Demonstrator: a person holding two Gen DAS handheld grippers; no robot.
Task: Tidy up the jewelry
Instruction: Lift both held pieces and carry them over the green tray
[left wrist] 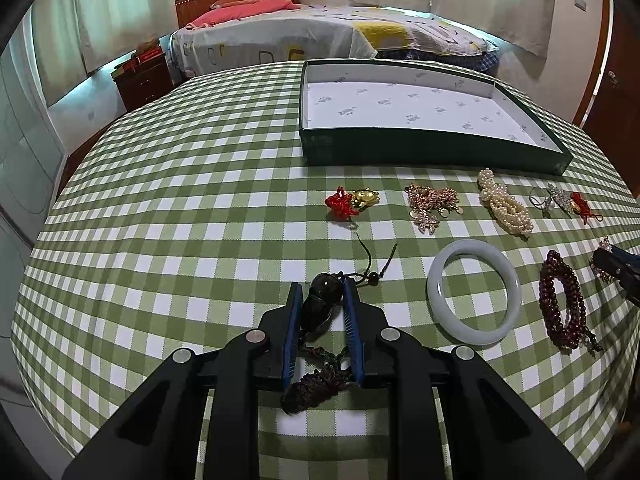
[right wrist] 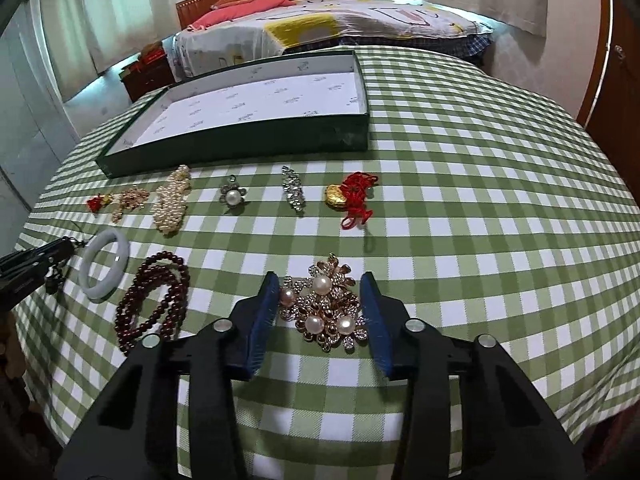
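Observation:
My left gripper point(left wrist: 320, 290) is shut on a dark bead pendant point(left wrist: 318, 308) with a brown braided cord and tassel point(left wrist: 316, 386) trailing back on the cloth. My right gripper point(right wrist: 320, 284) is open, its blue pads either side of a gold and pearl flower brooch point(right wrist: 326, 308) lying on the cloth. The green box lid point(left wrist: 432, 150) with a white printed lining stands empty at the back; it also shows in the right wrist view point(right wrist: 240, 144).
On the green checked tablecloth lie a white jade bangle point(left wrist: 474, 292), dark red bead strands point(left wrist: 562, 300), a pearl bunch point(left wrist: 506, 202), a rose-gold chain point(left wrist: 430, 202), a red-knot gold charm point(left wrist: 352, 202), a pearl ring point(right wrist: 233, 197), a crystal clip point(right wrist: 293, 194) and a gold ingot charm point(right wrist: 352, 196). A bed stands behind.

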